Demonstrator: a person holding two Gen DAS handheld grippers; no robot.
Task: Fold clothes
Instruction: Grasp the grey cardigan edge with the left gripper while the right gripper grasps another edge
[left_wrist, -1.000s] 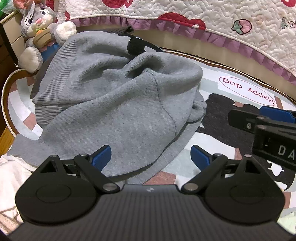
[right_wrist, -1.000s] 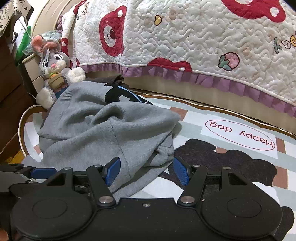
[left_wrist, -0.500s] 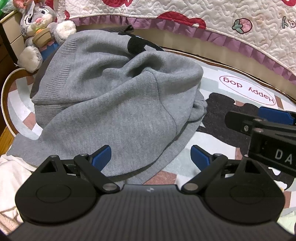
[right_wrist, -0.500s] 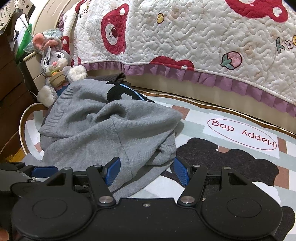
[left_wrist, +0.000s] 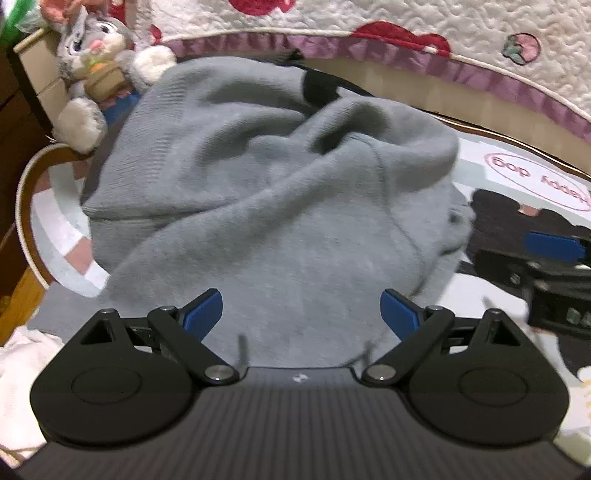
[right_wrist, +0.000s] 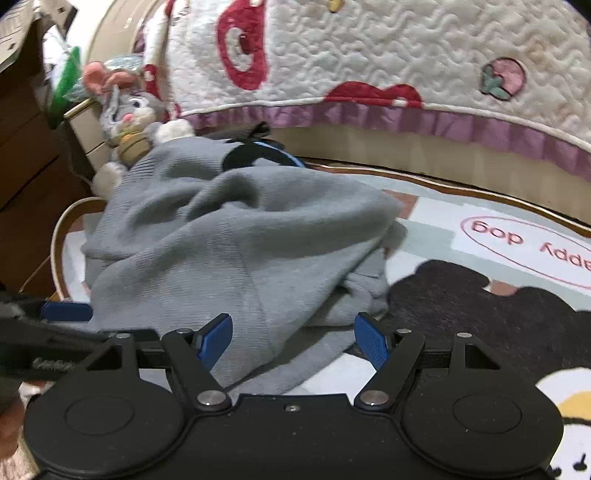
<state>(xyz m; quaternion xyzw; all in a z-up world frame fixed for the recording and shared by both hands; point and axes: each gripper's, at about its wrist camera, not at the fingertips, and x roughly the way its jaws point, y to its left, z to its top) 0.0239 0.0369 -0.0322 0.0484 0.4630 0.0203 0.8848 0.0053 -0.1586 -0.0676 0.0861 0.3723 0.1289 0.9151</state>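
A grey knit sweater lies crumpled in a heap on a printed floor rug; it also shows in the right wrist view. A black patch with blue trim shows at its far end. My left gripper is open and empty, jaws wide, just above the sweater's near edge. My right gripper is open and empty, over the sweater's near right hem. The right gripper also shows at the right edge of the left wrist view.
A bed with a white quilt with a purple frill runs along the back. A plush rabbit sits against a dresser at far left. White cloth lies at the near left. The rug's "Happy dog" label lies to the right.
Both grippers have moved forward and lower toward the sweater, which now looms larger. Both stay open. The sweater has not moved.
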